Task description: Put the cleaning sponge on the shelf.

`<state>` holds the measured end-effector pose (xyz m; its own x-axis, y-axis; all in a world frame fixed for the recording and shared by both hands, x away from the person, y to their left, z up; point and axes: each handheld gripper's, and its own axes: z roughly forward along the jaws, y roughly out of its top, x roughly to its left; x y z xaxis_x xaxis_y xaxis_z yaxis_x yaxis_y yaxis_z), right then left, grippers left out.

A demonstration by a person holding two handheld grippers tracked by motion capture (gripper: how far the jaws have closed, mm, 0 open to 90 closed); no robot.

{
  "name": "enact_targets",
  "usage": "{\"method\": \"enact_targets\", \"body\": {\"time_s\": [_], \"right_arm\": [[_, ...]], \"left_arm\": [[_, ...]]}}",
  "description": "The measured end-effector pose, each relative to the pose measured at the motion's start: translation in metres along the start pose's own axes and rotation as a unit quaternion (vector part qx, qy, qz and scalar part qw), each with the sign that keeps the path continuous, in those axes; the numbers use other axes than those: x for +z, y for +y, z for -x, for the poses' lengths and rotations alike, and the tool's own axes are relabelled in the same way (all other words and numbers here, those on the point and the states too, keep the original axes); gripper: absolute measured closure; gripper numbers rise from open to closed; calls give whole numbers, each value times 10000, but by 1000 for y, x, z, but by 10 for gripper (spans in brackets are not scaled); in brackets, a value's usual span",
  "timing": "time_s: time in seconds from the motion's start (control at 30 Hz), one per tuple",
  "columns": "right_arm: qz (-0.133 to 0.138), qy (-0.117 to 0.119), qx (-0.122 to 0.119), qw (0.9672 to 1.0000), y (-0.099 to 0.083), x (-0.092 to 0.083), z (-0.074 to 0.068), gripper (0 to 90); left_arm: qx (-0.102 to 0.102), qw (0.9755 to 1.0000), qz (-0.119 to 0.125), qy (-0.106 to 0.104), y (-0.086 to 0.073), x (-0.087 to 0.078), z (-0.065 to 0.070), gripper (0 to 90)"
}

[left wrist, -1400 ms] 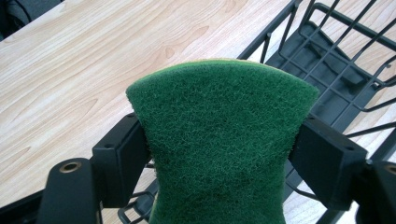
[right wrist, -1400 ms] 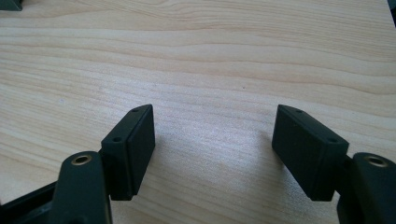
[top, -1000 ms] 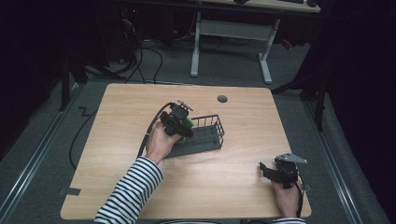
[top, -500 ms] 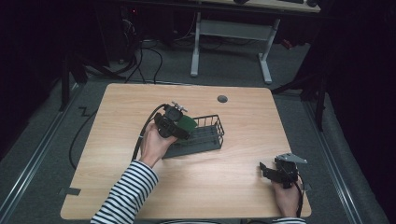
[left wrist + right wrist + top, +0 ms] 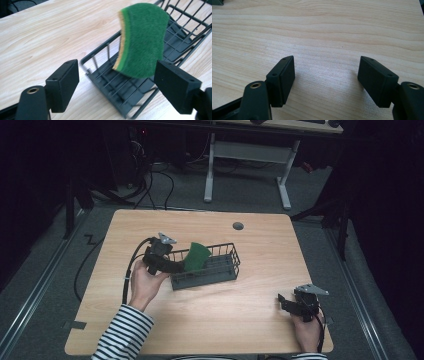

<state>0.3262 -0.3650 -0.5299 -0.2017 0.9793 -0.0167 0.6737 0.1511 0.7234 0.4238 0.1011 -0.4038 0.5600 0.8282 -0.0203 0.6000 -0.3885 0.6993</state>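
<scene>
The green sponge [image 5: 142,40] is leaning upright inside the black wire basket [image 5: 220,270], resting at the basket's left end with its tan edge facing the bare table [image 5: 250,320] beyond the rim. The left gripper [image 5: 172,266] is sitting just beside that left end of the basket, its jaws standing spread apart after closing slightly just now; the sponge is showing between them farther off, and neither pad is touching it. The right gripper [image 5: 325,82] is hovering well apart from the basket, off its right end and nearer the person's edge of the table, jaws spread wide over bare wood with nothing between them
</scene>
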Motion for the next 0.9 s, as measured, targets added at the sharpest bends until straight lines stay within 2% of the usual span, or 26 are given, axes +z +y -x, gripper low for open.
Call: {"method": "enact_targets", "body": {"time_s": [0.13, 0.17, 0.37, 0.53, 0.9], "right_arm": [[0, -1, 4, 10000, 0, 0, 0, 300], [-1, -1, 5, 10000, 0, 0, 0, 300], [1, -6, 5, 10000, 0, 0, 0, 300], [0, -7, 10, 10000, 0, 0, 0, 301], [0, -4, 16, 10000, 0, 0, 0, 301]], "left_arm": [[-131, 9998, 151, 60, -16, -12, -12, 226], [-221, 9996, 147, 61, -20, -14, -14, 226], [-474, 9987, 156, 131, -46, -22, -29, 230], [-760, 9967, 284, 100, -62, -28, -40, 232], [-1018, 9940, 359, 170, -87, -33, -53, 227]]}}
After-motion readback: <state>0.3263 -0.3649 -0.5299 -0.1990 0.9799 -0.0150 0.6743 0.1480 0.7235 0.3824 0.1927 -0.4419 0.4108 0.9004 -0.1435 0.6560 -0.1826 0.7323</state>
